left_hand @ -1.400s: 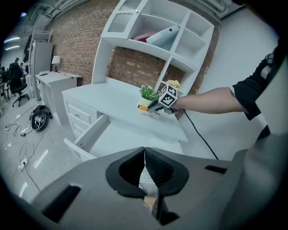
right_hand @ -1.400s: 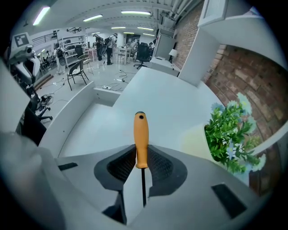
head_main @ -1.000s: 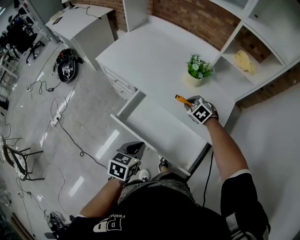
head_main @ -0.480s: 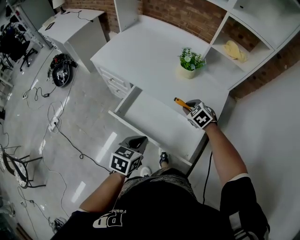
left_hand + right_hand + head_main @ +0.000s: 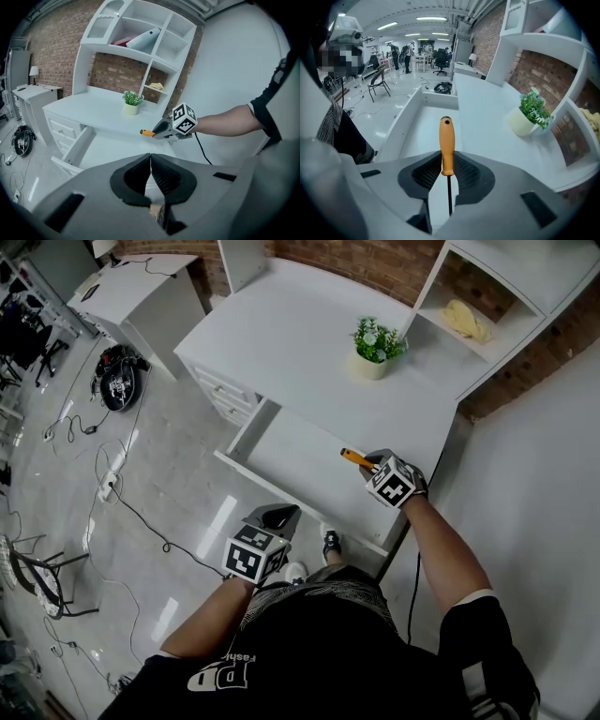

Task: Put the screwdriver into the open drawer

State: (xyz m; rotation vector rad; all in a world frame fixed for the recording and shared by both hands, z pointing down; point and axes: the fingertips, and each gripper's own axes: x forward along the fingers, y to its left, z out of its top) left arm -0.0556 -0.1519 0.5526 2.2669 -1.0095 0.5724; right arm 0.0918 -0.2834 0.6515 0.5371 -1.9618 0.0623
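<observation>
My right gripper is shut on the screwdriver, whose orange handle sticks out forward between the pads while the thin shaft runs back toward me. It hangs over the right part of the open white drawer, just off the desk's front edge. In the left gripper view the same screwdriver shows in the right gripper above the drawer. My left gripper hovers in front of the drawer over the floor, its pads together with nothing between them.
A white desk carries a small potted plant near its back right. Shelving with a yellow object stands at the right. Closed drawers sit left of the open one. Cables and a round device lie on the floor.
My right gripper has carried the screwdriver from over the desk top toward me and down, so it now hangs over the open drawer. My left gripper shifted slightly.
</observation>
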